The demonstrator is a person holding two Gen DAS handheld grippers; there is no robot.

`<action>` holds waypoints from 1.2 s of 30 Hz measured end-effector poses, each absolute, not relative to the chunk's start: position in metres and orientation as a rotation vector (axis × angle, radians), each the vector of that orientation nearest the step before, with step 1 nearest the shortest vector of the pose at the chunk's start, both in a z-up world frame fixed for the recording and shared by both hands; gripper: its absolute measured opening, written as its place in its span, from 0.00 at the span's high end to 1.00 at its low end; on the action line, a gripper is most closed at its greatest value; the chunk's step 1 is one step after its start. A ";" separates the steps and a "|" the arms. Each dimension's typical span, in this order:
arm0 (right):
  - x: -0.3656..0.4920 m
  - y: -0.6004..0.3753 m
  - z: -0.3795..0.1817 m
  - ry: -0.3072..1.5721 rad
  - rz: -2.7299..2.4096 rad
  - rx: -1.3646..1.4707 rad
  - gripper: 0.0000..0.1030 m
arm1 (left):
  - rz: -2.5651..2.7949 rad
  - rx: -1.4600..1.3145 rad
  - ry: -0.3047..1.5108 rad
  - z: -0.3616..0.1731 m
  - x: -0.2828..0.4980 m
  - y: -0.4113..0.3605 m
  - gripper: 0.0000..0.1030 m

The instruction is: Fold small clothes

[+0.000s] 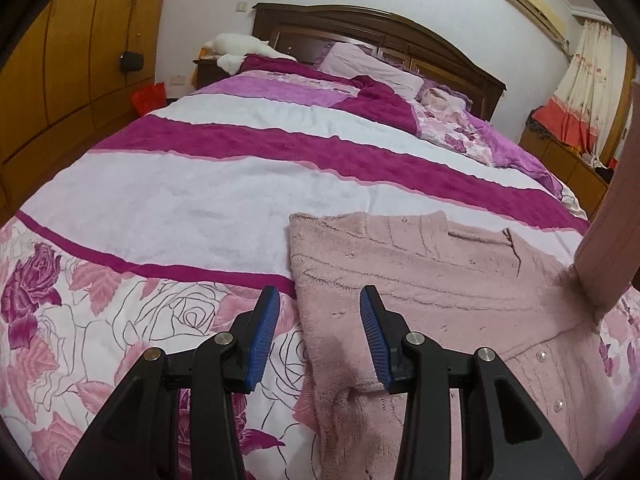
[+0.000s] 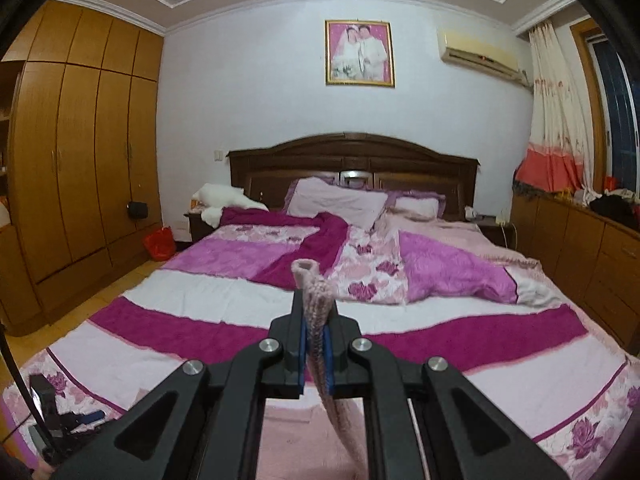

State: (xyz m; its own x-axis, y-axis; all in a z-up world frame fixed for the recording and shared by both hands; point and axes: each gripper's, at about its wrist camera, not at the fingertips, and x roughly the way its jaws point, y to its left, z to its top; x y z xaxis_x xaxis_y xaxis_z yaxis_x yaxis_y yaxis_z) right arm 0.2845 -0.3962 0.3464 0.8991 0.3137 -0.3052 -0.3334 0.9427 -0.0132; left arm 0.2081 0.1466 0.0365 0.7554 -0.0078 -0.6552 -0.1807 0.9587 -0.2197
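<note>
Left gripper [image 1: 318, 300]: jaws wide apart, blue pads [image 1: 262, 340] bare, nothing held, hovering low over the left edge of a pink knit cardigan [image 1: 420, 280]. Cardigan spread flat on the bed [image 1: 180, 184], near the foot, lying across the rose-printed border and the white band of the striped cover; pearly buttons [image 1: 541, 356] showing along its right side. Far right of the left wrist view: a pink strip of the same knit [image 1: 612, 240] lifted steeply off the bed, rising out of frame.

Right gripper [image 2: 314, 320]: jaws clamped tight on a narrow rolled edge of the pink knit [image 2: 314, 292], cloth poking up past the tips and trailing down underneath. Beyond: rumpled purple quilt [image 2: 452, 272], pillows [image 2: 340, 200], dark headboard [image 2: 352, 156].
</note>
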 end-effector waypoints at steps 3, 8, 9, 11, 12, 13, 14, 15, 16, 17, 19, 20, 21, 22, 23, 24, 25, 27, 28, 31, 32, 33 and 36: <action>0.283 -0.392 0.358 0.294 0.347 -0.063 0.94 | 0.112 -0.259 0.714 0.035 0.208 0.146 0.82; 0.279 -0.373 0.358 0.291 0.374 -0.079 0.94 | 0.119 -0.265 0.715 0.035 0.206 0.148 0.82; 0.278 -0.368 0.355 0.297 0.379 -0.083 0.94 | 0.121 -0.270 0.716 0.035 0.206 0.149 0.82; 0.278 -0.359 0.346 0.316 0.389 -0.079 0.94 | 0.123 -0.274 0.718 0.035 0.205 0.151 0.82; 0.278 -0.352 0.339 0.324 0.397 -0.079 0.94 | 0.122 -0.274 0.717 0.035 0.204 0.152 0.82; 0.279 -0.346 0.333 0.329 0.398 -0.081 0.94 | 0.124 -0.273 0.714 0.036 0.203 0.154 0.82; 0.278 -0.340 0.326 0.333 0.400 -0.082 0.94 | 0.126 -0.272 0.713 0.036 0.202 0.155 0.82; 0.277 -0.329 0.316 0.340 0.403 -0.082 0.94 | 0.127 -0.272 0.712 0.037 0.201 0.156 0.82; 0.277 -0.320 0.305 0.347 0.409 -0.082 0.94 | 0.131 -0.272 0.712 0.037 0.199 0.158 0.82; 0.276 -0.310 0.293 0.352 0.414 -0.084 0.94 | 0.137 -0.275 0.713 0.037 0.199 0.161 0.82; 0.274 -0.285 0.259 0.379 0.441 -0.084 0.94 | 0.143 -0.292 0.720 0.035 0.198 0.166 0.82; 0.272 -0.272 0.244 0.393 0.452 -0.088 0.94 | 0.143 -0.296 0.724 0.035 0.198 0.167 0.82; 0.272 -0.258 0.227 0.412 0.464 -0.097 0.94 | 0.146 -0.299 0.730 0.033 0.198 0.169 0.82; 0.272 -0.241 0.205 0.437 0.478 -0.113 0.94 | 0.152 -0.300 0.735 0.032 0.199 0.170 0.82; 0.272 -0.228 0.189 0.456 0.483 -0.121 0.94 | 0.156 -0.300 0.742 0.030 0.199 0.172 0.82; 0.273 -0.213 0.168 0.487 0.496 -0.130 0.94 | 0.156 -0.299 0.746 0.029 0.199 0.172 0.82; 0.272 -0.205 0.156 0.504 0.504 -0.133 0.94 | 0.157 -0.298 0.750 0.028 0.199 0.173 0.82; 0.270 -0.188 0.128 0.545 0.525 -0.128 0.93 | 0.161 -0.296 0.755 0.027 0.199 0.174 0.82; 0.270 -0.182 0.115 0.569 0.534 -0.114 0.93 | 0.163 -0.293 0.757 0.027 0.199 0.175 0.82; 0.268 -0.177 0.094 0.618 0.565 -0.059 0.90 | 0.171 -0.296 0.761 0.026 0.199 0.177 0.82; 0.267 -0.177 0.092 0.623 0.577 -0.042 0.88 | 0.171 -0.301 0.762 0.026 0.198 0.178 0.82; 0.267 -0.177 0.090 0.626 0.590 -0.025 0.88 | 0.171 -0.307 0.761 0.026 0.198 0.179 0.82; 0.264 -0.176 0.088 0.643 0.661 0.026 0.76 | 0.167 -0.317 0.757 0.028 0.197 0.180 0.82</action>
